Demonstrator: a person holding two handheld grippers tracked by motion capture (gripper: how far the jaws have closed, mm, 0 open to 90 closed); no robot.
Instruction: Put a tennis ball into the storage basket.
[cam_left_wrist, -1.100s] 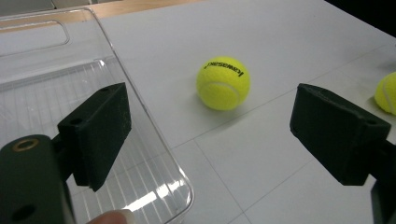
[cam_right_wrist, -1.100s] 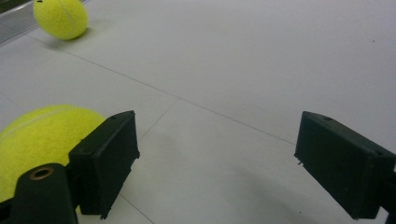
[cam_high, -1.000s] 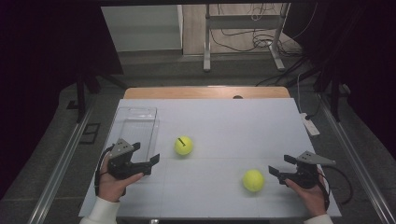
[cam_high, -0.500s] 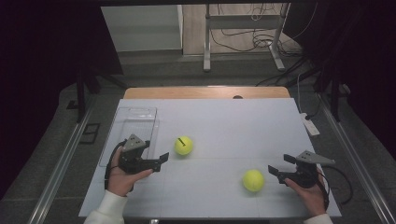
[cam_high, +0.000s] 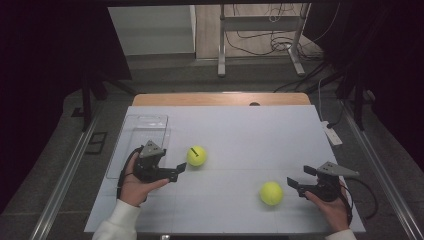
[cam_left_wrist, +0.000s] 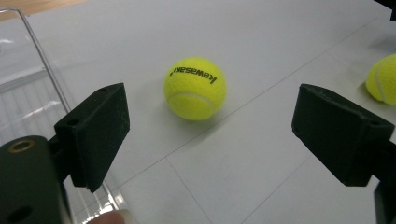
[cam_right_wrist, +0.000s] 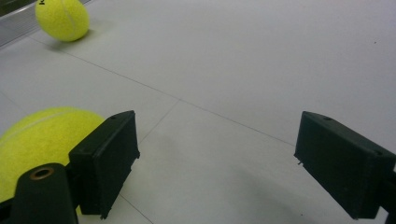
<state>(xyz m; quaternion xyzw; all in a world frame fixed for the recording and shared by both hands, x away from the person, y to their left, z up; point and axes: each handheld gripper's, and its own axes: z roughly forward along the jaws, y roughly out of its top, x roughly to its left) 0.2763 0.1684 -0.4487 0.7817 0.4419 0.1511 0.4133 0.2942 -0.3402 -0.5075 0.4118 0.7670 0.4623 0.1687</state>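
Left tool (cam_high: 179, 171) gaping, aimed at round ball (cam_high: 196, 155).

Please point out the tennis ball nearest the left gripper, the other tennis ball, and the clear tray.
printed tennis ball (cam_left_wrist: 195, 88), left gripper view, middle of its felt.
second tennis ball (cam_high: 271, 193), high view, centre of the ball.
clear tray (cam_high: 146, 121), high view, far rim.

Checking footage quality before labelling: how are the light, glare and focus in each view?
High view: table evenly lit, surroundings dark. Left gripper view: tennis ball sharp with a soft shadow, glare on the clear tray. Right gripper view: the near ball slightly soft, fingers sharp.
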